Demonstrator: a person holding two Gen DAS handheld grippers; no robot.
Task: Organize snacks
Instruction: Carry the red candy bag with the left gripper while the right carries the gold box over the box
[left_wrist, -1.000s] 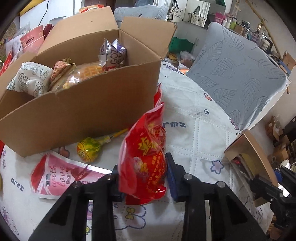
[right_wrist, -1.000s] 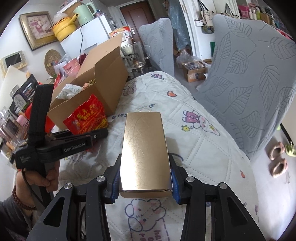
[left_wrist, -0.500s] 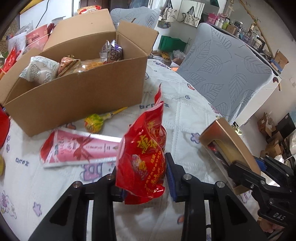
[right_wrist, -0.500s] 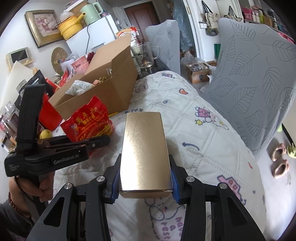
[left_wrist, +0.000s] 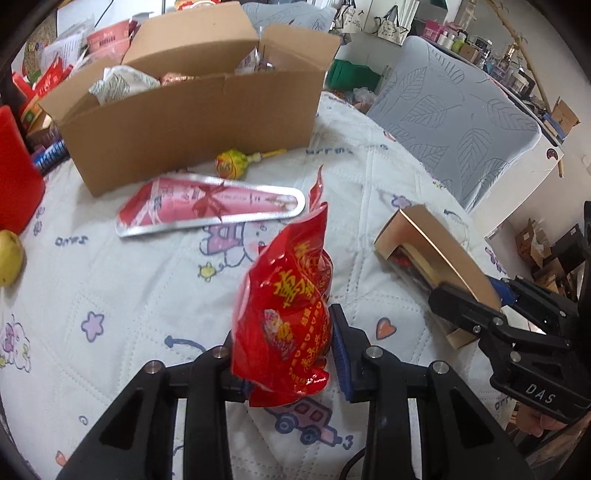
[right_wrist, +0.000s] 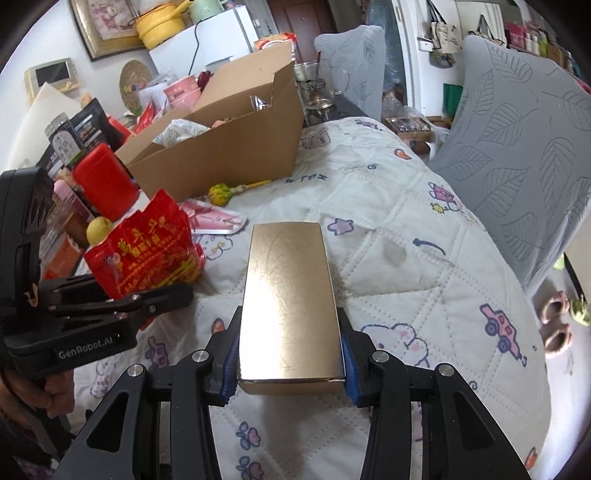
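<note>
1. Left wrist view: the left gripper (left_wrist: 291, 363) pinches a crinkly red foil snack bag (left_wrist: 288, 306) by its lower end, so it stands upright above the quilted tablecloth (left_wrist: 110, 288). A flat pink packet (left_wrist: 210, 206) and a round lollipop (left_wrist: 232, 165) lie loose just in front of the cardboard box (left_wrist: 192, 125), which probably collects the snacks.
2. Right wrist view: the right gripper (right_wrist: 288, 363) clamps a rigid, glossy gold carton (right_wrist: 288, 299) across its narrow sides, lengthwise, clear of the cloth; its contents are hidden.

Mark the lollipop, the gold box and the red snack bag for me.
lollipop (left_wrist: 232, 165), left wrist view, on its wrapped head.
gold box (right_wrist: 290, 302), right wrist view, on its shiny top face.
red snack bag (left_wrist: 290, 314), left wrist view, on its printed front.
</note>
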